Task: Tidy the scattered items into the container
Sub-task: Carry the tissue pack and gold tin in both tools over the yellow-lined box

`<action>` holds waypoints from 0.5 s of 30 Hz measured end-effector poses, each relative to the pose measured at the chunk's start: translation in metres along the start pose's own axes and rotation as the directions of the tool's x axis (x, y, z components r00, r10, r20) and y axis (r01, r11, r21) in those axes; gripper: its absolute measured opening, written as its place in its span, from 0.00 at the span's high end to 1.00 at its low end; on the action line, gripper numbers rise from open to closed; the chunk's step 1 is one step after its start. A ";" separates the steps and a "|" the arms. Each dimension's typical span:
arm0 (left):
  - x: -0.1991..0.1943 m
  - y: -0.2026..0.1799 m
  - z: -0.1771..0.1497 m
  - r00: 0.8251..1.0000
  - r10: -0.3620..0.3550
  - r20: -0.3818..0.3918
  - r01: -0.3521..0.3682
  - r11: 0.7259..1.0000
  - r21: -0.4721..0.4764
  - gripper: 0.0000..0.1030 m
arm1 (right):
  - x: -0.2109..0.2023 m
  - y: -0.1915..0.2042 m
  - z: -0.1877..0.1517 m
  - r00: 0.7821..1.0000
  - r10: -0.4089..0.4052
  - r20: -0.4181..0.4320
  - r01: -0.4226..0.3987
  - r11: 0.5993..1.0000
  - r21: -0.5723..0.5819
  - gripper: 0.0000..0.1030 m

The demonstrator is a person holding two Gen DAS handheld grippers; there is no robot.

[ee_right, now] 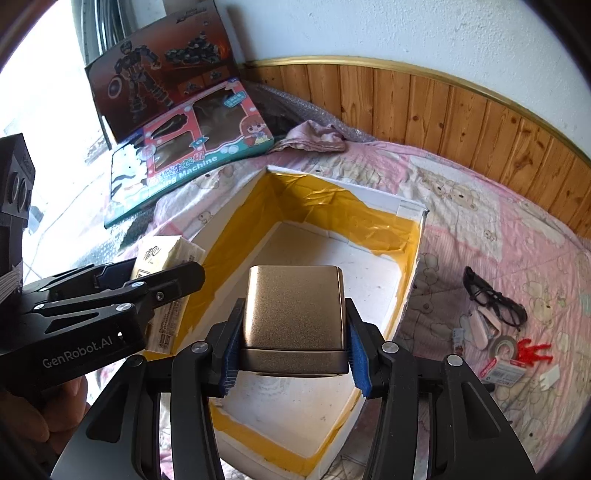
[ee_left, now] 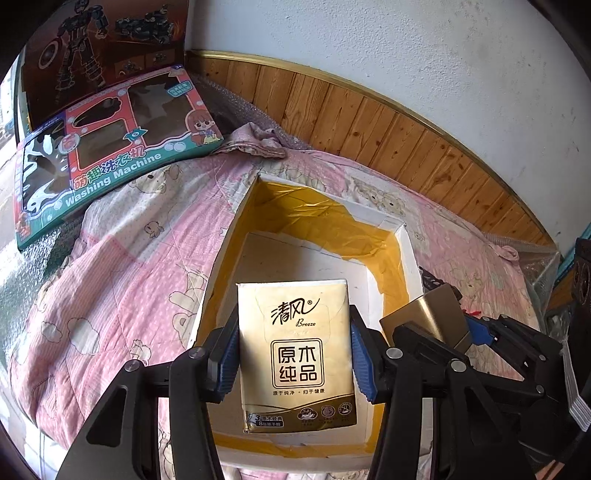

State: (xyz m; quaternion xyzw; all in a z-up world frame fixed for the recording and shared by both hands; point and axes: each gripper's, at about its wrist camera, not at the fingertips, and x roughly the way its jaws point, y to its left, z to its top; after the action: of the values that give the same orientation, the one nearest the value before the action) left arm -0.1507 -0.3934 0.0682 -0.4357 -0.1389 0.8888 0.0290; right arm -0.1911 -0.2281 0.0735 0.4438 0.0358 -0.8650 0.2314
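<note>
With the left claw [ee_left: 295, 354] gripping the tissues [ee_left: 295, 354] and the right claw [ee_right: 293, 350] the tin [ee_right: 293, 314] above the box [ee_right: 410, 236], lower both inside before releasing.

Box [ee_right: 406, 236] interior bare, open from above — both loaded tongs side by side overhead.

A: Wall? Surface?
B: White plaster wall [ee_right: 424, 29] above knotty wood panelling [ee_right: 461, 110] with gold trim [ee_right: 351, 61]; pink bear-print quilt [ee_right: 498, 229] below.
A: Light?
B: Overexposed daylight, far left.
</note>
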 end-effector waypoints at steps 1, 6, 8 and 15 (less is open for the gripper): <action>0.004 -0.001 0.004 1.000 0.003 -0.005 -0.003 1.000 0.005 0.49 | 0.002 -0.003 0.003 1.000 0.007 -0.004 -0.007 1.000 0.004 0.51; 0.028 -0.004 0.021 0.999 0.005 -0.054 -0.004 1.000 0.018 0.49 | 0.012 -0.020 0.020 0.999 0.043 -0.017 -0.043 0.998 0.039 0.51; 0.037 -0.006 0.027 0.997 0.012 -0.071 -0.010 1.000 0.026 0.49 | 0.015 -0.028 0.027 0.998 0.058 -0.019 -0.057 0.997 0.058 0.51; 0.066 -0.012 0.044 0.993 0.035 -0.117 -0.029 0.998 0.055 0.49 | 0.031 -0.045 0.051 0.995 0.094 -0.030 -0.091 0.991 0.096 0.51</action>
State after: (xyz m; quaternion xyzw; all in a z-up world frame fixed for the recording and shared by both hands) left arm -0.2268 -0.3803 0.0471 -0.4885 -0.1063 0.8654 0.0344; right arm -0.2646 -0.2131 0.0732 0.4702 -0.0217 -0.8463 0.2496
